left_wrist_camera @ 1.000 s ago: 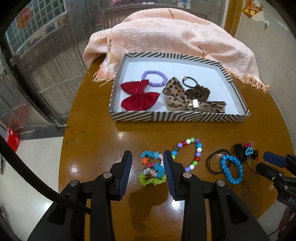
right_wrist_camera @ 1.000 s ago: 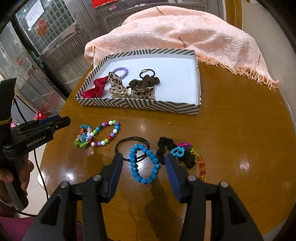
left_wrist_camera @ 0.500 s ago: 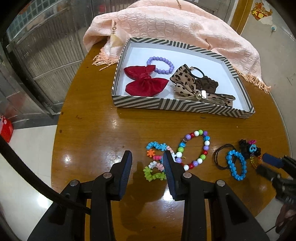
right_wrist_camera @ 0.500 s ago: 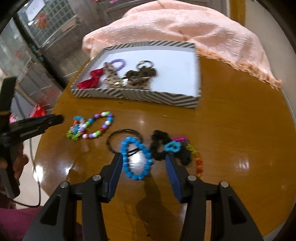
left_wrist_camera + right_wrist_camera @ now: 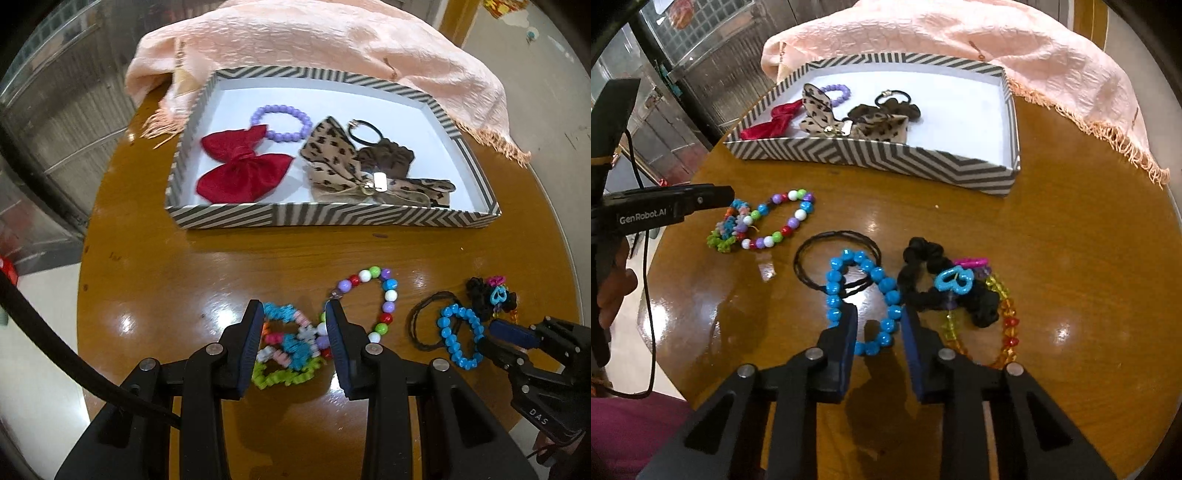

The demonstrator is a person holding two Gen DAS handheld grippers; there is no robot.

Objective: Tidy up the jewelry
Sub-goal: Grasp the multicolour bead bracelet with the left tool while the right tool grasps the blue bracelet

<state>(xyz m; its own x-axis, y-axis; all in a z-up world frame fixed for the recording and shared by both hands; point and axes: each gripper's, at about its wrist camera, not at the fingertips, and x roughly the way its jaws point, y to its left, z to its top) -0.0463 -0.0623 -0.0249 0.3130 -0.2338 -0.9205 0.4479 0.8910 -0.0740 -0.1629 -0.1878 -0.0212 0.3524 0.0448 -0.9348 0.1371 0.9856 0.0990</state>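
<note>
- Both grippers have come down closer to the round brown wooden table [image 5: 155,280] than half a second ago; we now see each one straddling a bracelet.
- Left gripper [image 5: 294,314]: jaws apart, unclosed, set either side of the pastel flower-bead bracelet [image 5: 286,345], which lies flat on the table and touches the multicoloured round-bead bracelet [image 5: 384,306] beside it.
- Right gripper [image 5: 879,314]: jaws apart, flanking the near arc of the blue faceted-bead bracelet [image 5: 866,295]; we cannot tell whether the pads touch the beads.
- That blue bracelet overlaps a thin black elastic hair loop [image 5: 820,247]; just right of it lie a black fabric scrunchie [image 5: 923,266] and an amber-and-red translucent bead strand [image 5: 1008,325].
- Black-and-white striped cardboard tray [image 5: 332,216], farther back: holds a red fabric bow [image 5: 243,166], a lilac bead bracelet [image 5: 280,123], a leopard-print bow [image 5: 340,162] and a brown scrunchie [image 5: 388,157].
- Peach fringed cloth [image 5: 332,40]: draped behind the tray.
</note>
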